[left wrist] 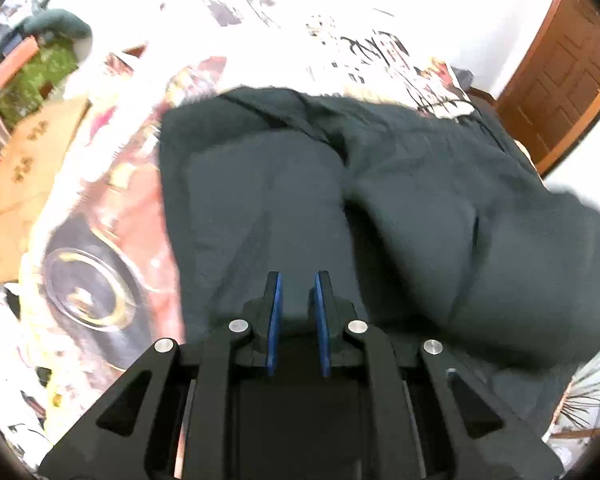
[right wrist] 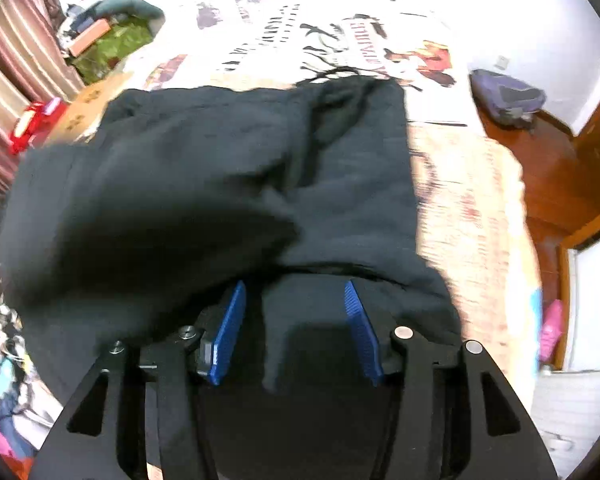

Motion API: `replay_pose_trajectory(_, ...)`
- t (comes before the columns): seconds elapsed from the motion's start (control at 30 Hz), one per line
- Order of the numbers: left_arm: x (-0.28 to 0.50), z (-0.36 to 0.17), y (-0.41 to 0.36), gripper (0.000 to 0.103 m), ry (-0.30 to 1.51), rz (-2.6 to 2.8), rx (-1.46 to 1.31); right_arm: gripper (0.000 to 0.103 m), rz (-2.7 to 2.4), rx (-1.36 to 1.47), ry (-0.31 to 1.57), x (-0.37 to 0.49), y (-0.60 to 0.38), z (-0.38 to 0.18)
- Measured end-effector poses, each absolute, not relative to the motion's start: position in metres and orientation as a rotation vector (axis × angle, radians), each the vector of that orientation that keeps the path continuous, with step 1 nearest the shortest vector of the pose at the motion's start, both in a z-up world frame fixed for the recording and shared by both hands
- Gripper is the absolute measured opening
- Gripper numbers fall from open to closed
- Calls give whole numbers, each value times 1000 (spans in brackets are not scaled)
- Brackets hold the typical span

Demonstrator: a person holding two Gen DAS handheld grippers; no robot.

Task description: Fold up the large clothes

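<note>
**Dark garment down on the bed, both grippers over it**

I'm looking down the left gripper [left wrist: 297, 280] now, and its blue pads [left wrist: 275, 320] stand close together with only a narrow gap. Dark cloth fills that gap behind them, but I can't tell whether the pads actually pinch a fold or just hang above it. The picture is smeared.

The garment [left wrist: 340, 200] takes up the middle and right of this view, black or near-black, bunched into a few thick folds, with a seam running across its upper edge. It lies on a bedspread [left wrist: 100, 220] printed with a red car and lettering. Upper left, a cardboard box [left wrist: 32, 152] sits beside the bed. Upper right, a brown door [left wrist: 560, 80].

Over to the right gripper [right wrist: 296, 288]. Here the jaws stand partway open, pads well apart. A flap of the garment [right wrist: 220, 180] hangs between them, in the lower centre of the frame, and neither pad presses on it as far as I can see. A bulge of cloth covers the tip of the left-hand pad [right wrist: 228, 332].

Right side of this view: the bedspread's edge, then a wooden floor [right wrist: 548, 168], with a purple bag [right wrist: 504, 94] lying on it at upper right. Striped curtains [right wrist: 16, 60] upper left.
</note>
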State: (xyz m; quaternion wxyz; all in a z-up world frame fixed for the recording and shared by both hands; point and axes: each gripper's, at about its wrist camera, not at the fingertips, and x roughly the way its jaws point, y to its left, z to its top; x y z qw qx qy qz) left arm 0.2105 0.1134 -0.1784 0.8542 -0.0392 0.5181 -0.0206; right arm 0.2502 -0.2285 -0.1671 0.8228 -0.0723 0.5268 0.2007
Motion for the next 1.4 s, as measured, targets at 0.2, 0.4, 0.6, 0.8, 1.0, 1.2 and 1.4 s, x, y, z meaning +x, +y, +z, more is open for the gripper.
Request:
replay_pose_trajectory(0.2, 214, -150, 115, 14, 1023, -66, -70, 48, 384, -72, 1043, 242, -257, -133)
replay_pose_trajectory(0.4, 209, -124, 83, 26, 969, -138, -80, 49, 493, 50, 921, 238, -241, -93)
replay_pose_trajectory(0.6, 211, -131, 43, 44, 964, -205, -33, 49, 570, 23, 930, 234, -192, -109)
replay_pose_trajectory(0.8, 216, -186, 23, 50, 1074, -211, 15, 52, 574, -110, 1028, 228, -169, -162)
replay_pose_trajectory(1.0, 211, -209, 8, 54, 1067, -198, 153, 53, 565, -72, 1053, 226, -184, -181)
replay_pose_trajectory(1.2, 206, -190, 24, 54, 1060, -181, 112, 53, 545, -112, 1024, 215, -181, -160)
replay_pose_trajectory(1.4, 187, -152, 68, 57, 987, -103, 52, 53, 531, -81, 953, 204, -202, -136)
